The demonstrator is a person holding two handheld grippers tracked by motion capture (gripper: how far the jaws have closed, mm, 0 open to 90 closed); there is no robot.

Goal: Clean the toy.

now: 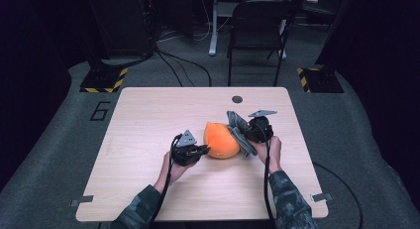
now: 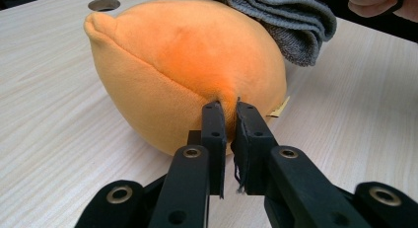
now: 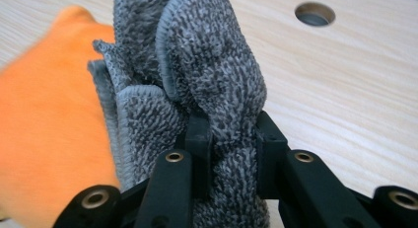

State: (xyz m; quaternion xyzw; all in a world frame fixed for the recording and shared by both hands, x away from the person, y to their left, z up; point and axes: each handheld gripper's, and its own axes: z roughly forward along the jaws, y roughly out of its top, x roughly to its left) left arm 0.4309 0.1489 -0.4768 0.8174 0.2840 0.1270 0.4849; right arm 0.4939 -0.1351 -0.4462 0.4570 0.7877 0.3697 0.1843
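Note:
An orange plush toy point(image 1: 221, 140) rests on the wooden table point(image 1: 148, 115), rounded with a pointed tip. My left gripper point(image 1: 202, 150) sits at its left side, shut on a pinch of the orange plush point(image 2: 187, 60), which bunches between the jaws of the left gripper point(image 2: 227, 120). My right gripper point(image 1: 246, 135) is at the toy's right side, shut on a folded grey cloth point(image 1: 237, 130). In the right gripper view the grey cloth point(image 3: 207, 75) stands up between the jaws of the right gripper point(image 3: 229, 139) and leans against the orange plush point(image 3: 44, 124). The grey cloth point(image 2: 291, 20) drapes over the toy's far side.
A round cable hole point(image 1: 237, 99) lies in the table near its far edge. Behind the table stand a black folding chair point(image 1: 257, 30) and stands with yellow-black striped feet point(image 1: 104, 80). Metal clips point(image 1: 81, 201) sit at the table's near corners.

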